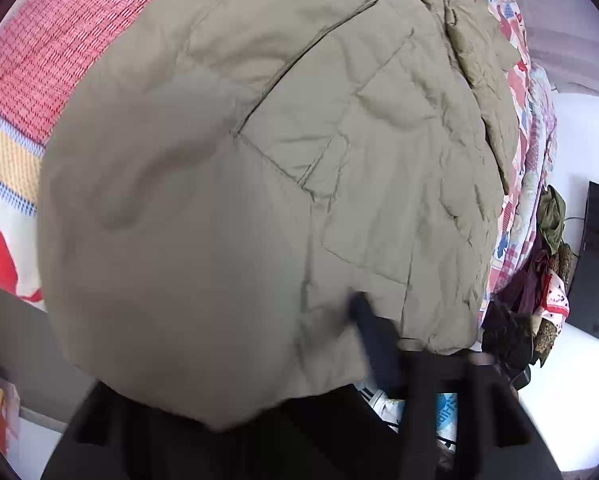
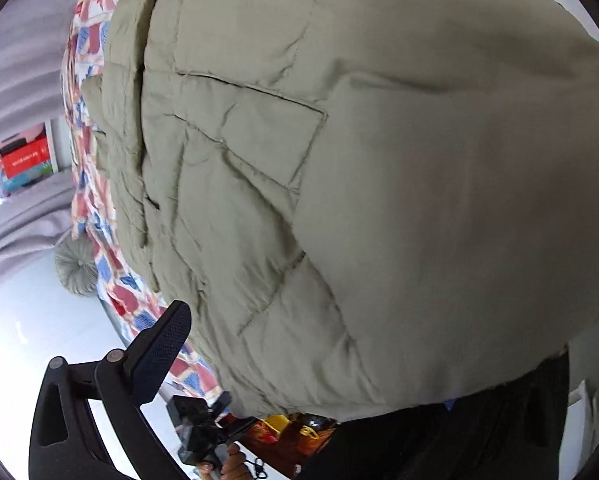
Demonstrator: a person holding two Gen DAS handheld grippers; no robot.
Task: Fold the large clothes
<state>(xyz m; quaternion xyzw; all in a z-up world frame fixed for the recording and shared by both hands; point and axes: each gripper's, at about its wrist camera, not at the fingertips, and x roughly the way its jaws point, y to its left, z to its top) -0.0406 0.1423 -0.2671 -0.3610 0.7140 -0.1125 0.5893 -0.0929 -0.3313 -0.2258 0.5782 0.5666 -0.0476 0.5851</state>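
A large khaki quilted jacket (image 1: 339,128) lies on a bed and fills the left wrist view; it also fills the right wrist view (image 2: 299,160). A blurred fold of it drapes close over each lens. In the left wrist view one dark fingertip (image 1: 373,332) shows against the hem; the other finger is hidden under the cloth. In the right wrist view one dark finger (image 2: 159,352) shows at the jacket's lower left edge; the other is hidden by the cloth. Both grippers seem to hold the hem, but the jaws cannot be seen.
The bed has a red, blue and white patterned sheet (image 2: 87,36) and a red and orange woven mat (image 1: 39,60). A heap of dark clothes (image 1: 539,280) lies by the bed. The other gripper and hand (image 2: 211,440) show below. A round grey cushion (image 2: 75,268) sits on the floor.
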